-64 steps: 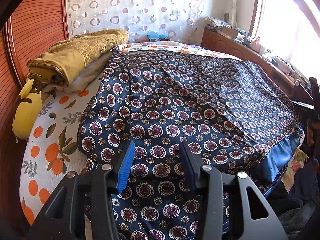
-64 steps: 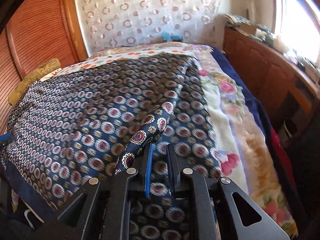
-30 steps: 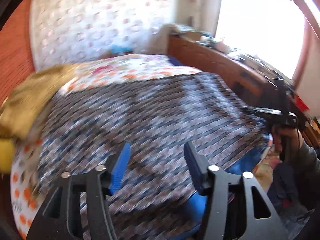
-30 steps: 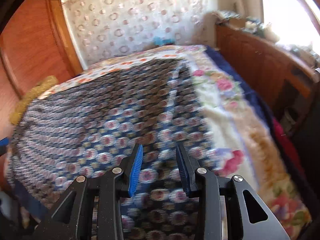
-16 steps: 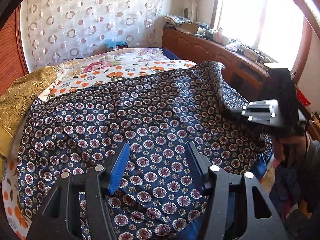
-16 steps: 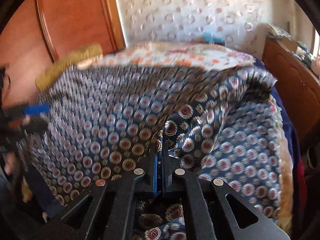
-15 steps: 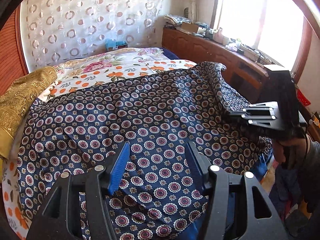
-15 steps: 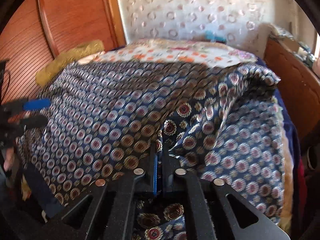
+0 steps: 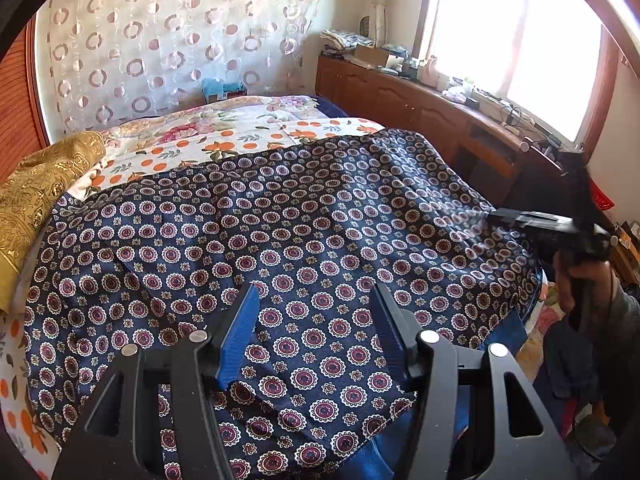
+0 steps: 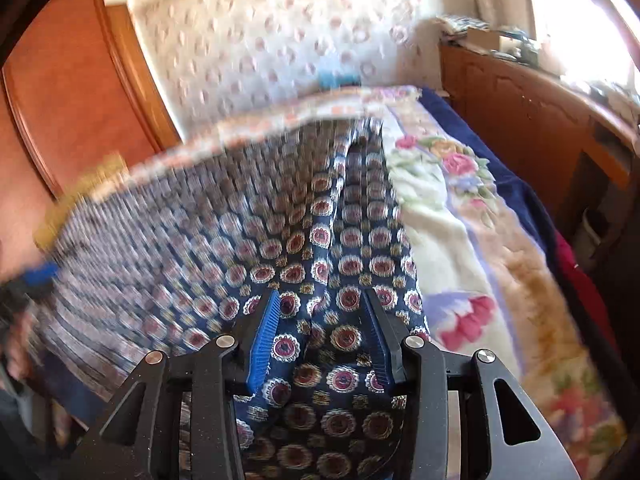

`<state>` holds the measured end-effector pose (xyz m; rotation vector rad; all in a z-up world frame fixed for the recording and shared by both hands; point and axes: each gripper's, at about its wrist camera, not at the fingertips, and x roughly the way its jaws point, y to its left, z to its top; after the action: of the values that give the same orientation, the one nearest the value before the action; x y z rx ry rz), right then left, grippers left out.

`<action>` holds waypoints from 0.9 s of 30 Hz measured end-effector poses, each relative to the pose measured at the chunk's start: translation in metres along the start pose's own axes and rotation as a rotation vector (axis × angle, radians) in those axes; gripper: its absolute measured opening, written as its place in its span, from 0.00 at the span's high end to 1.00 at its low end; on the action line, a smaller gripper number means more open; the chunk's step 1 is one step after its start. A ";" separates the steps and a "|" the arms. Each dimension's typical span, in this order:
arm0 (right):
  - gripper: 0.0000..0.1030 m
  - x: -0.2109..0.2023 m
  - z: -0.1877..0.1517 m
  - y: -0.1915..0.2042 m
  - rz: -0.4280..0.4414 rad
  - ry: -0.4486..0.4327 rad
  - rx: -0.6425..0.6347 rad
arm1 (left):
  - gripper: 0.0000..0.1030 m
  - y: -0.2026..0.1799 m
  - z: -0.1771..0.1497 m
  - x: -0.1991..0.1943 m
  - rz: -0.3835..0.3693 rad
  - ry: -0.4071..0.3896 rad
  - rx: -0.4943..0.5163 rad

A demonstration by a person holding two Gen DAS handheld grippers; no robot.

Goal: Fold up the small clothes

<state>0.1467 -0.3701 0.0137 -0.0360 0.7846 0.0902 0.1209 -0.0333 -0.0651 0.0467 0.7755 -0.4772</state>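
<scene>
A navy garment with round medallion print [image 9: 304, 232] lies spread flat across the bed; it also fills the right wrist view [image 10: 248, 248]. My left gripper [image 9: 316, 304] is open and empty just above the garment's near edge, where a corner is folded over. My right gripper [image 10: 320, 312] is open and empty over the garment's right-hand edge, with a fold ridge running away from it. It also shows in the left wrist view [image 9: 520, 216] at the garment's far right edge, held by a hand.
A folded golden cloth [image 9: 36, 196] lies at the bed's left side. The orange-and-flower bedsheet [image 9: 224, 136] shows beyond the garment. A pale floral blanket [image 10: 460, 248] lies right of the garment. A wooden cabinet [image 9: 420, 112] runs along the window wall.
My right gripper has opened and let go of the garment edge it held raised half a second ago; that edge now lies flat. My left gripper stayed open and barely moved.
</scene>
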 end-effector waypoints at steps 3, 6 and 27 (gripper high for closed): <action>0.60 0.003 0.001 0.014 0.026 0.015 -0.032 | 0.43 0.000 -0.001 -0.001 -0.001 -0.002 -0.004; 0.60 0.003 0.004 0.024 0.056 0.013 -0.036 | 0.43 0.001 -0.005 0.001 -0.001 0.005 -0.008; 0.47 -0.030 0.009 0.056 -0.073 -0.029 -0.116 | 0.43 0.107 -0.048 -0.039 0.225 0.000 -0.181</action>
<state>0.1267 -0.3157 0.0415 -0.1729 0.7472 0.0668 0.1112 0.0883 -0.0871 -0.0346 0.7999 -0.1927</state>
